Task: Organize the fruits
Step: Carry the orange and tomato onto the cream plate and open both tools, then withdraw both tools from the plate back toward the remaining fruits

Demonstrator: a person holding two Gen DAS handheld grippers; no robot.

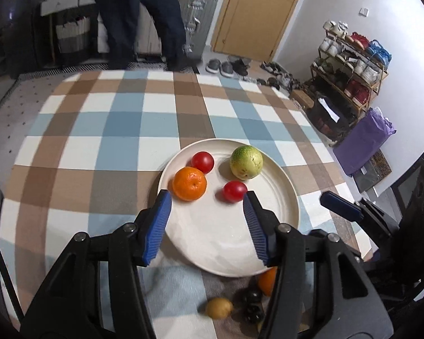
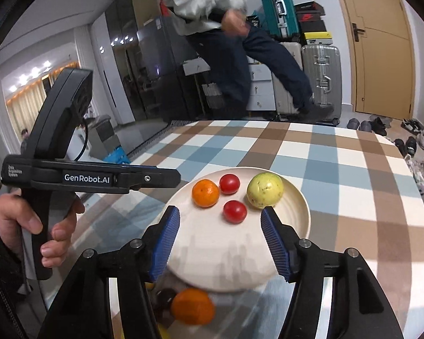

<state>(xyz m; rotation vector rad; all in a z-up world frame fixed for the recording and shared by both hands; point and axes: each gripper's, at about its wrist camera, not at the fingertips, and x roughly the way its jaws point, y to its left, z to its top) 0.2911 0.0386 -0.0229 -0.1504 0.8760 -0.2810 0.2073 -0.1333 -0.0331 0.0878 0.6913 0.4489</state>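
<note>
A cream plate (image 1: pixel 292 197) on the checked tablecloth holds an orange (image 1: pixel 189 183), two red tomatoes (image 1: pixel 202 162) (image 1: pixel 234 191) and a green-yellow guava (image 1: pixel 246 162). My left gripper (image 1: pixel 207 197) hovers open over the plate's near half, its tips just short of the orange and the nearer tomato, holding nothing. My right gripper (image 2: pixel 220 212) is open too, above the plate (image 2: pixel 305 206); the near tomato (image 2: pixel 234 211) shows beyond its tips, untouched. Off the plate near me lie a second orange (image 2: pixel 192 306), a yellow fruit (image 1: pixel 219 308) and dark fruits (image 1: pixel 251 296).
A person (image 2: pixel 240 56) walks past the table's far side, in front of suitcases (image 2: pixel 320 76). A shoe rack (image 1: pixel 347 65) and a purple bag (image 1: pixel 364 141) stand on the floor to the right. A hand (image 2: pixel 42 226) grips the left tool's handle.
</note>
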